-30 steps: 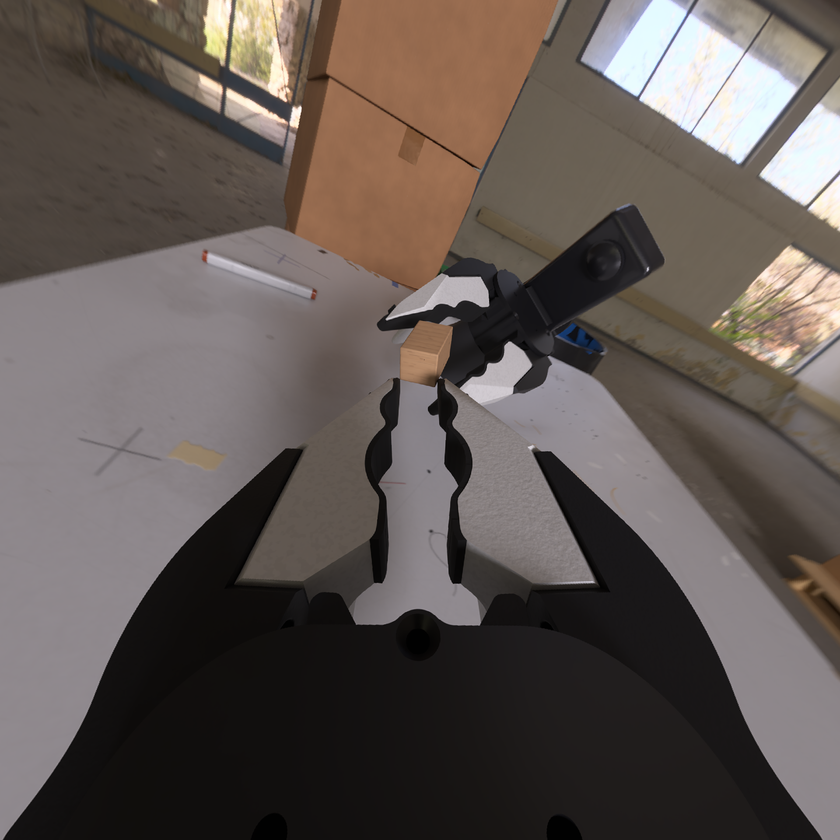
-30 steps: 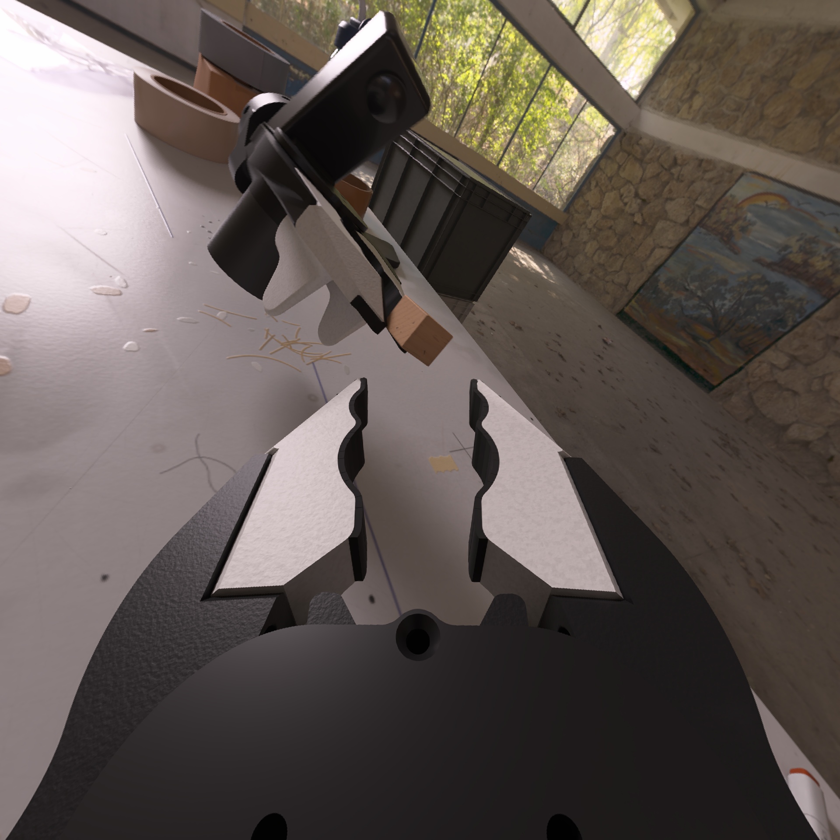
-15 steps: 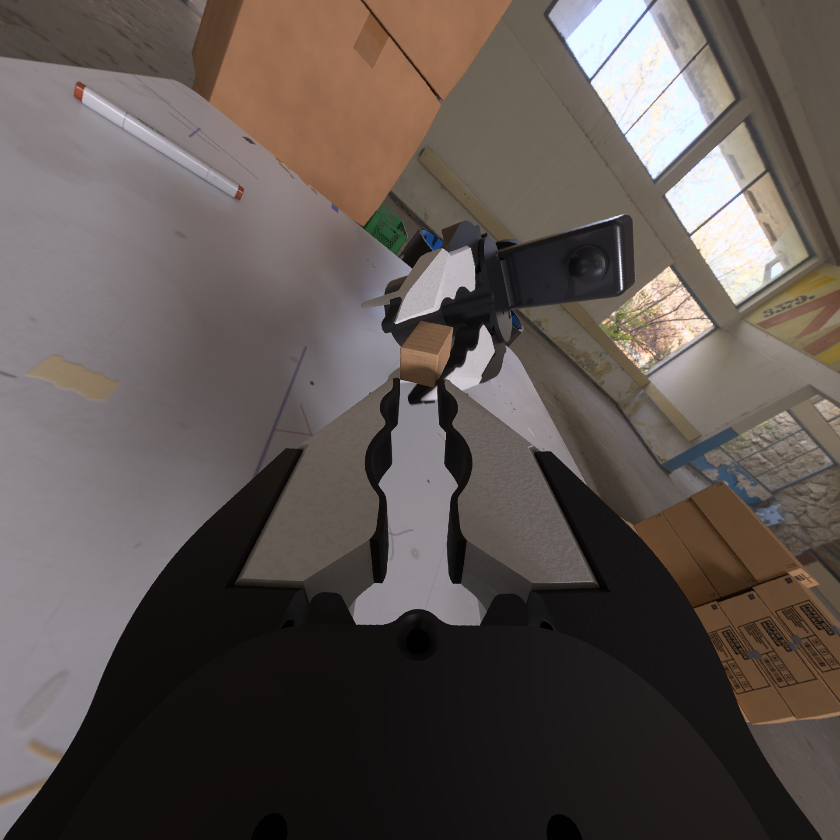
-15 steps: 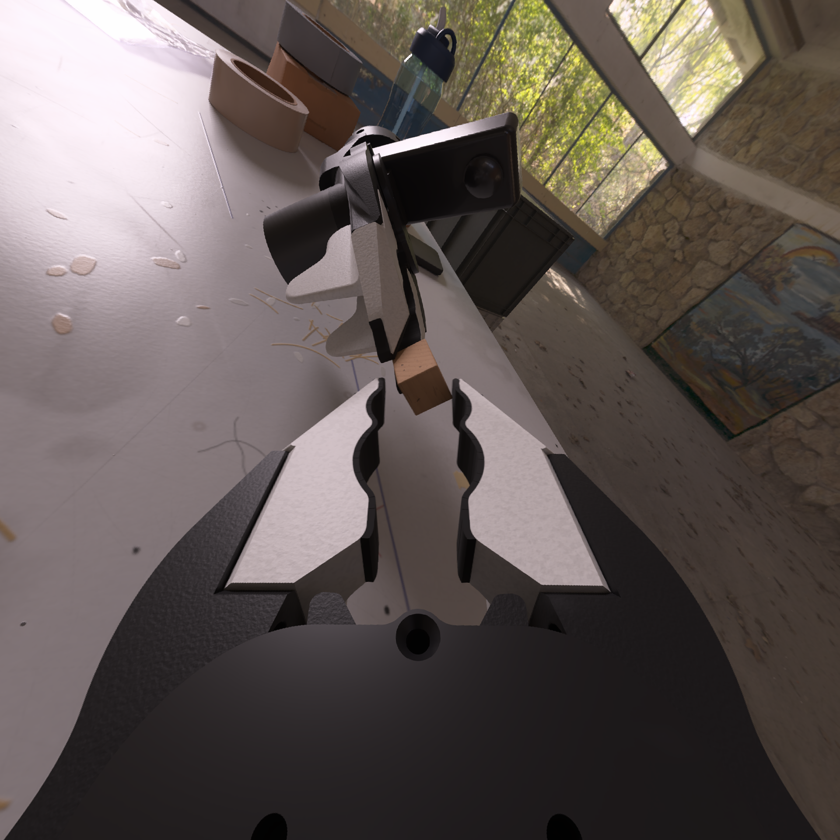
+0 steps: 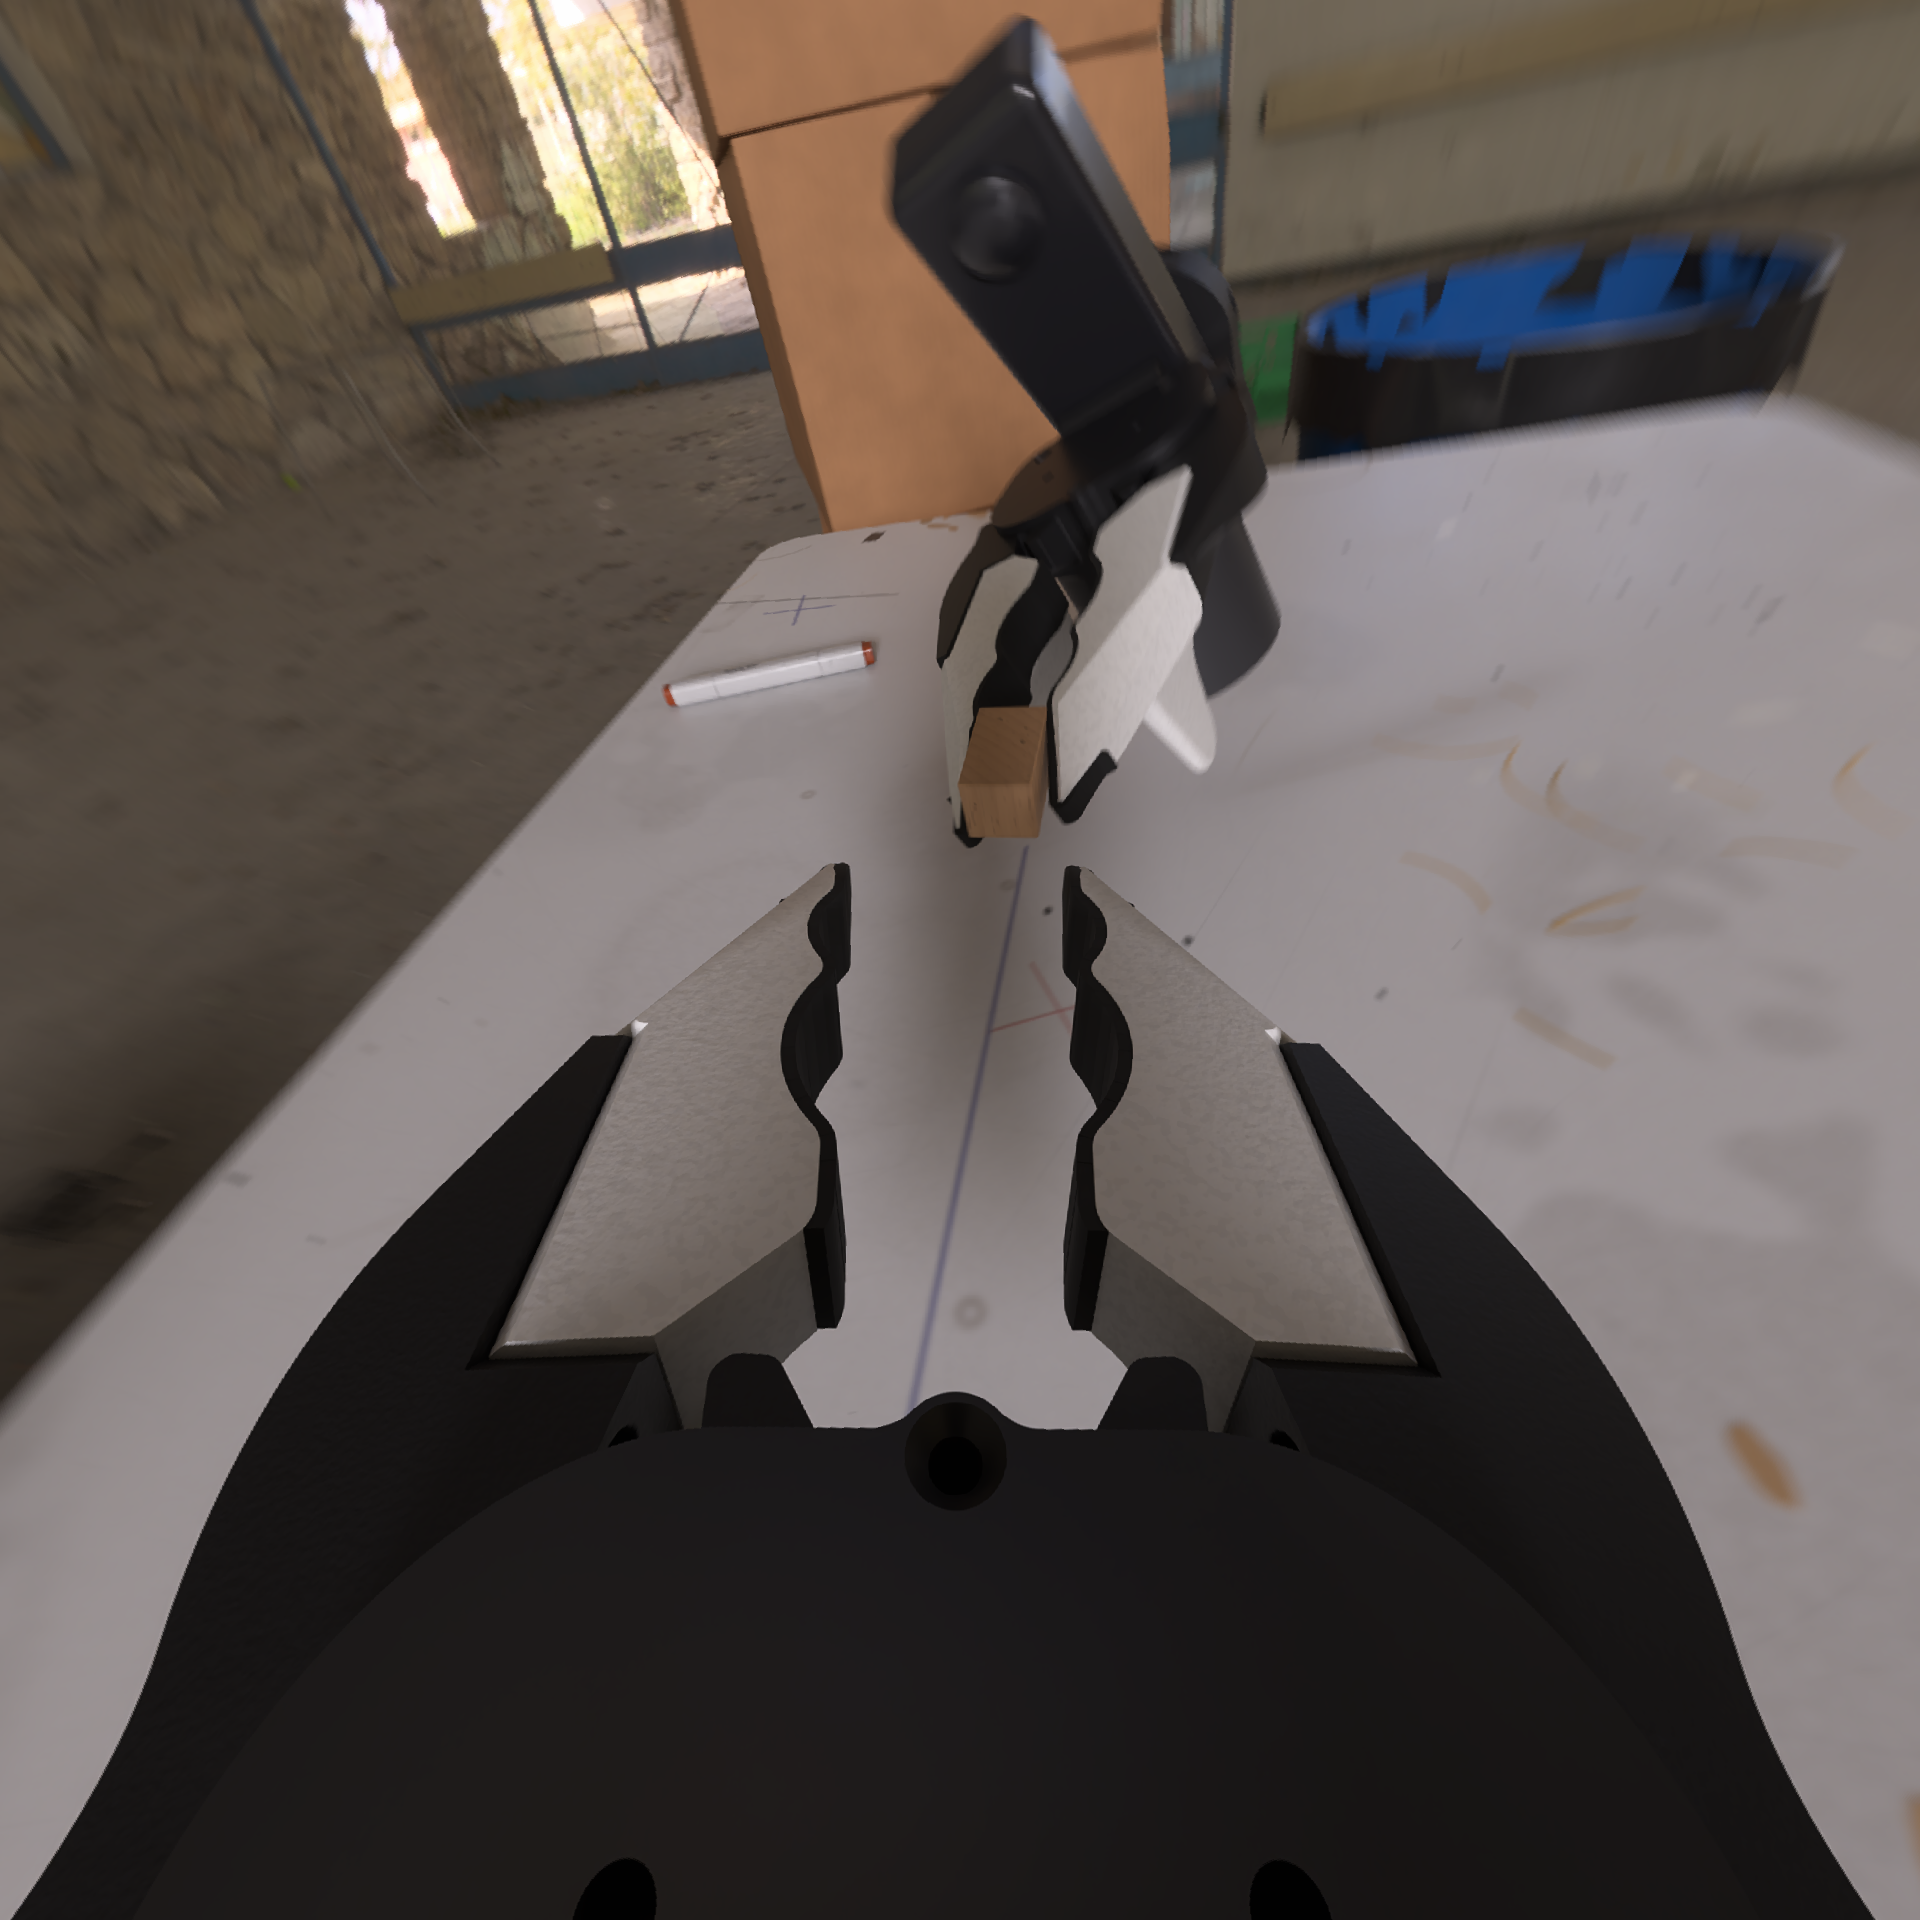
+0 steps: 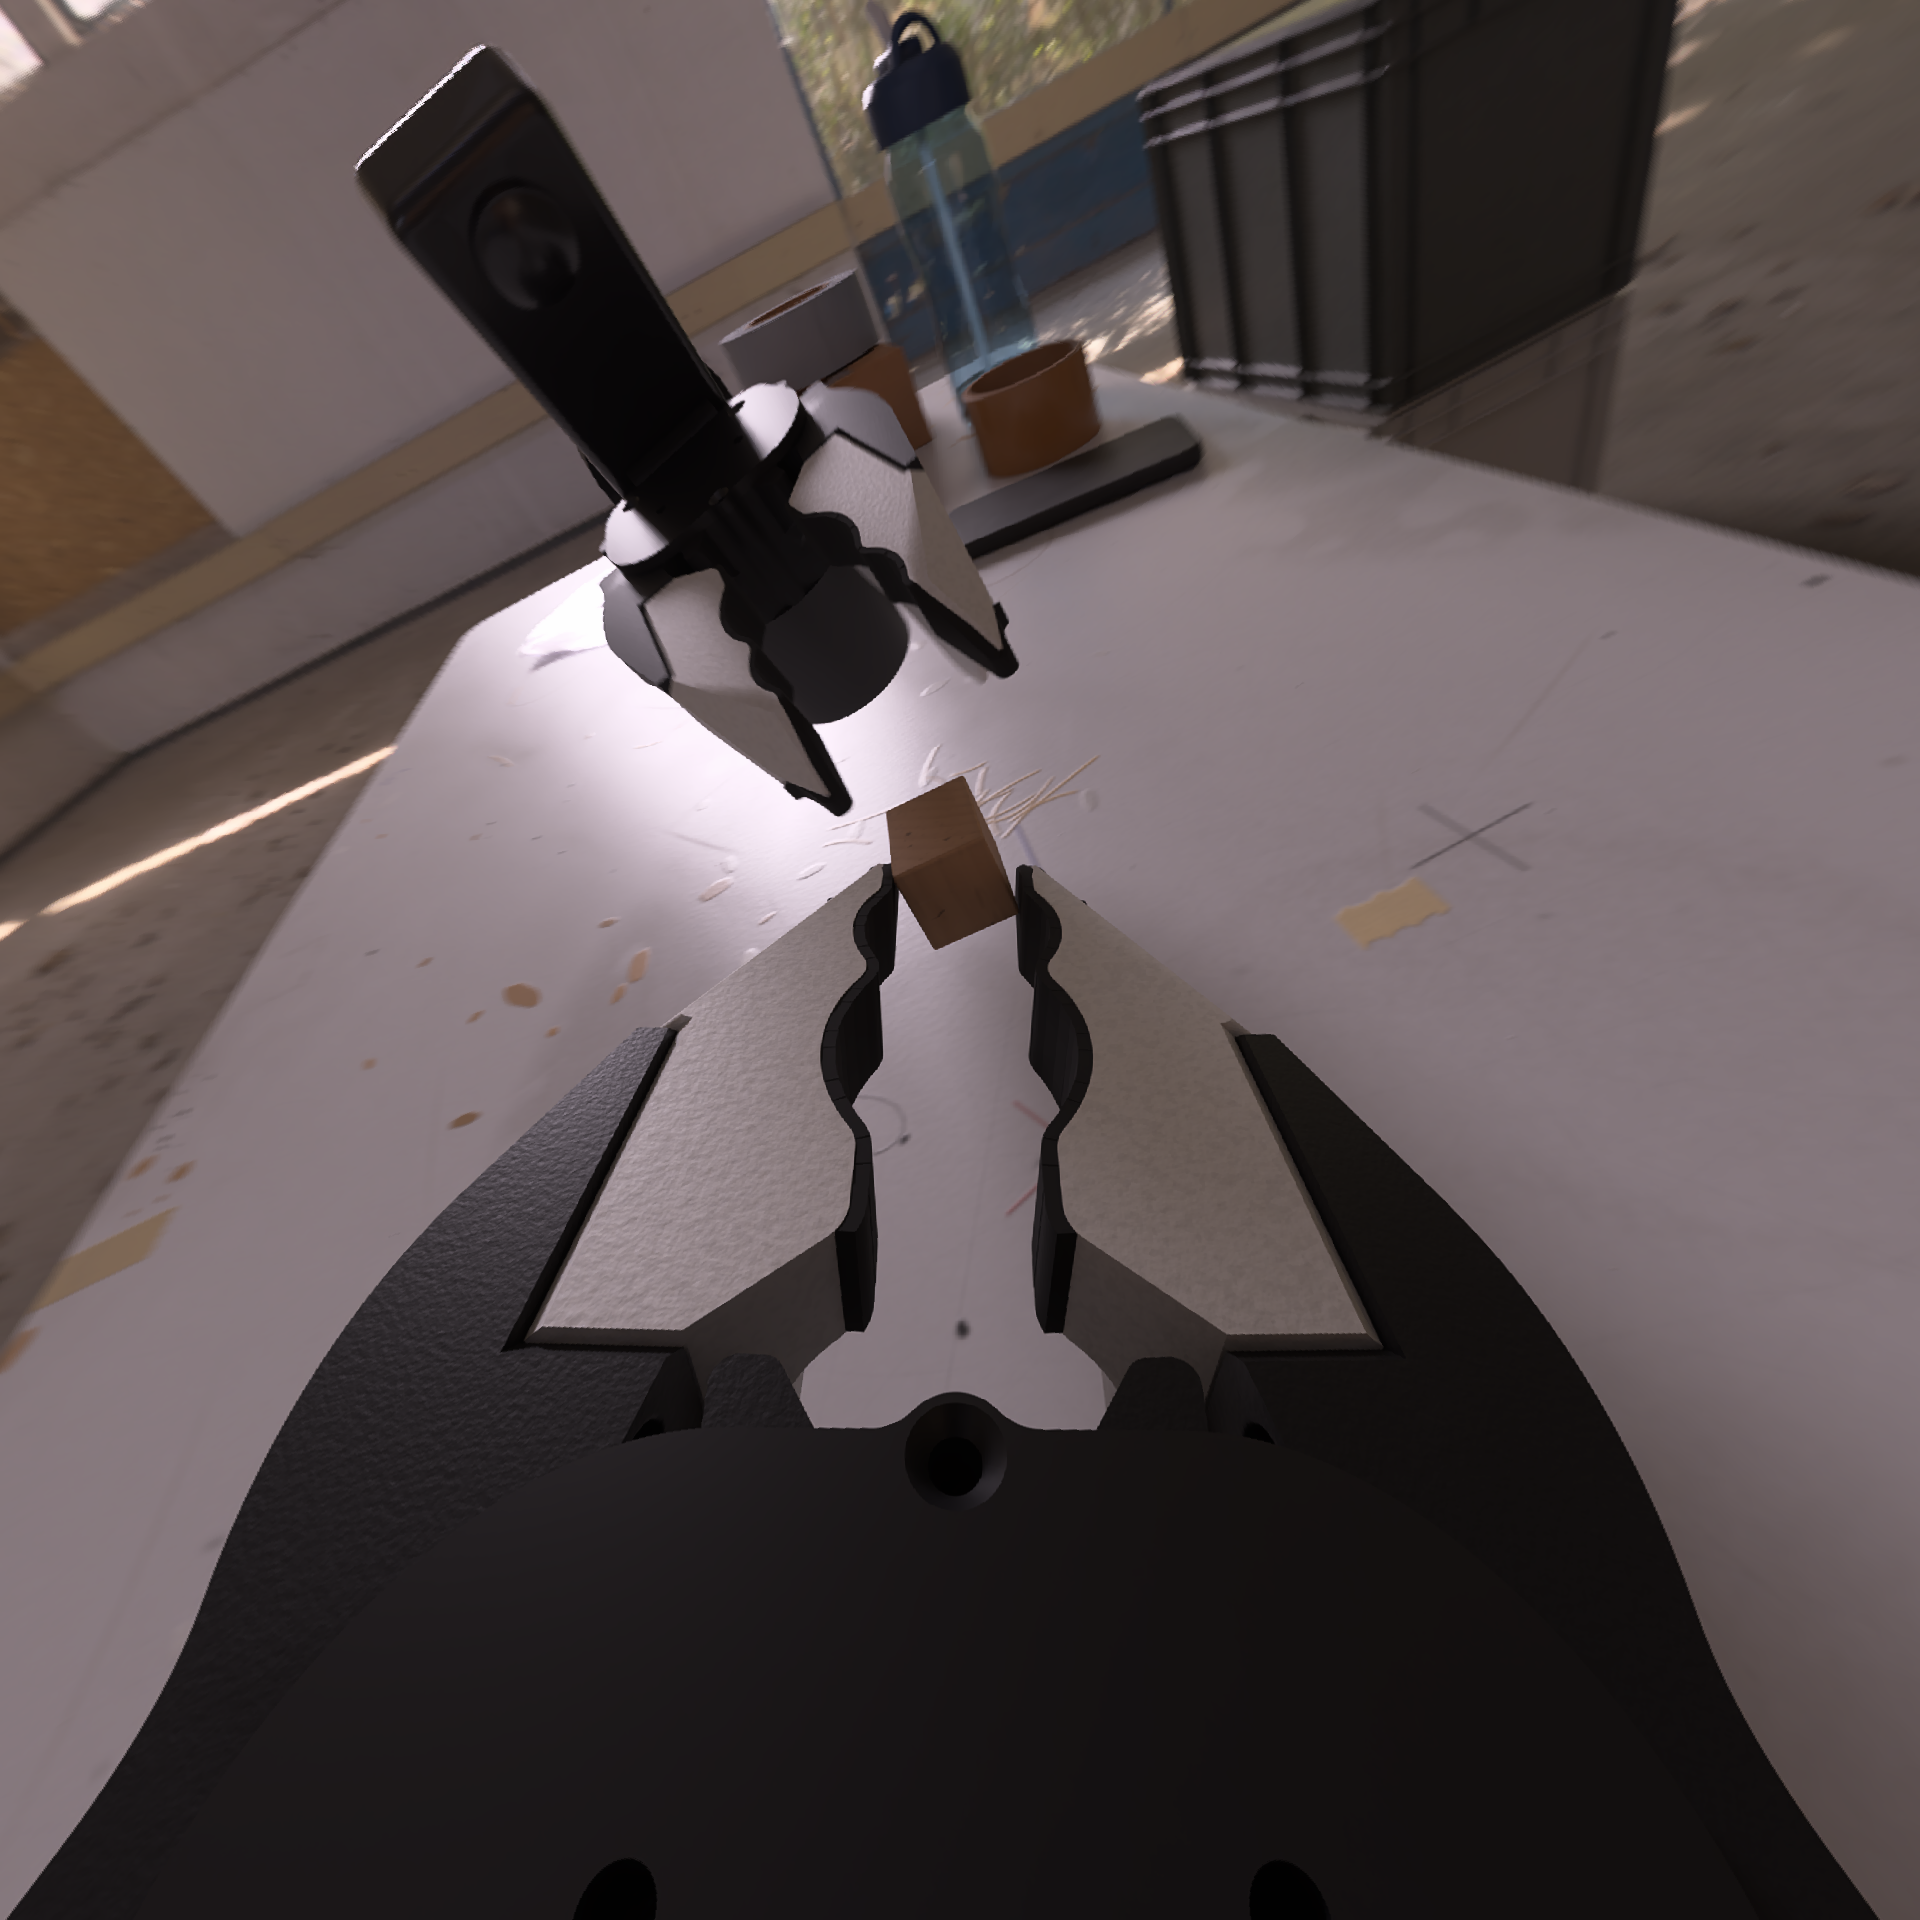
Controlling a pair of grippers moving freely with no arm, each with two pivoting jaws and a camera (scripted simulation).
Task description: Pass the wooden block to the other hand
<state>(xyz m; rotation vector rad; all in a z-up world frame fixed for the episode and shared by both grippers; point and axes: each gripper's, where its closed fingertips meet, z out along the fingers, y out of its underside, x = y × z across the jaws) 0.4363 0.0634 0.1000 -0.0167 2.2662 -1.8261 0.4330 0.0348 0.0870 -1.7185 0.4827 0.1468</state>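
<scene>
The small wooden block [image 6: 951, 873] is clamped between the tips of my right gripper [image 6: 956, 883], above the white table [image 6: 1455, 1039]. In the left wrist view the right gripper [image 5: 1013, 821] points down toward me with the block [image 5: 1003, 774] between its fingers. My left gripper [image 5: 956, 883] is open and empty, a short way back from the block. In the right wrist view the left gripper [image 6: 914, 732] hangs just beyond and above the block, jaws apart, not touching it.
A white marker [image 5: 769, 673] lies near the table's left edge. Stacked cardboard boxes [image 5: 883, 312] and a blue-rimmed bin [image 5: 1558, 322] stand beyond the table. A water bottle [image 6: 951, 229], tape rolls [image 6: 1034, 416] and a dark crate [image 6: 1403, 208] are at the far end. Wood shavings [image 5: 1558, 894] lie scattered.
My right gripper has closed on the block. My left gripper has opened, let go of the block and drawn back from it. Both views have swung round.
</scene>
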